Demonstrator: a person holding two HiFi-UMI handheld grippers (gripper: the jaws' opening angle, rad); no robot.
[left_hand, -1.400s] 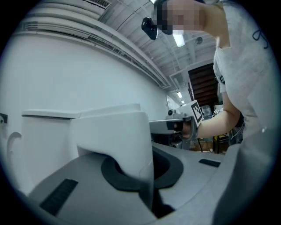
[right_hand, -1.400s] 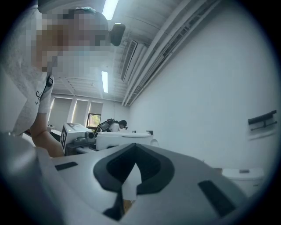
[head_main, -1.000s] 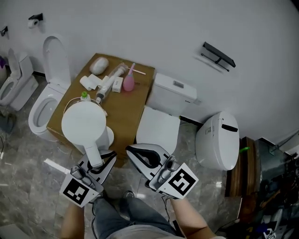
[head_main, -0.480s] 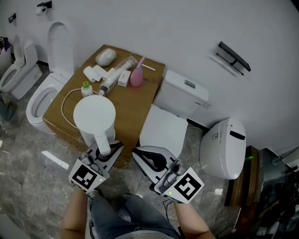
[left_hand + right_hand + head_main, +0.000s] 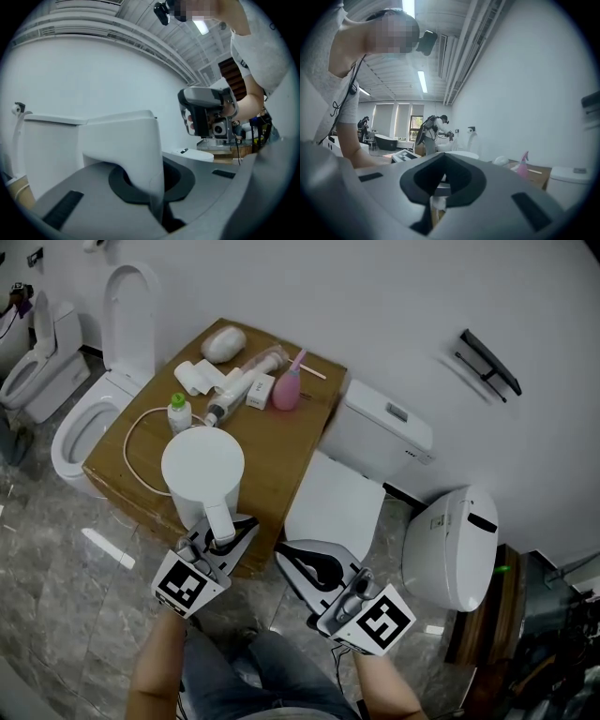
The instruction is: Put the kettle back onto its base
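In the head view, the kettle (image 5: 202,465) was seen upright on the box (image 5: 286,460), close to its near edge. The base could not be made out. It was judged to lie hidden beneath the kettle, since a cord (image 5: 129,439) was seen looping across the box towards it. Whether the kettle was fully seated could not be told. The left gripper (image 5: 225,531) was closed on the handle (image 5: 220,514). The right gripper (image 5: 286,555) was held beside it, off the box and apart from the kettle.

In the left gripper view, the jaws of the left gripper (image 5: 157,197) were seen pinching the handle (image 5: 136,145), with the kettle (image 5: 51,145) to the left of it. The right gripper (image 5: 206,115) was seen beyond, to the right.

In the right gripper view, the jaws of the right gripper (image 5: 440,187) were pressed together with nothing between them. The box (image 5: 536,171) was glimpsed ahead to the right.

The kettle was judged to be stiff, smooth-walled and slippery, so the body was thought a poor place to grip. The weight would depend on any water inside, which could not be seen. The handle was judged the right hold, taken high and close to the body, so that the kettle could be kept level and lowered straight down.
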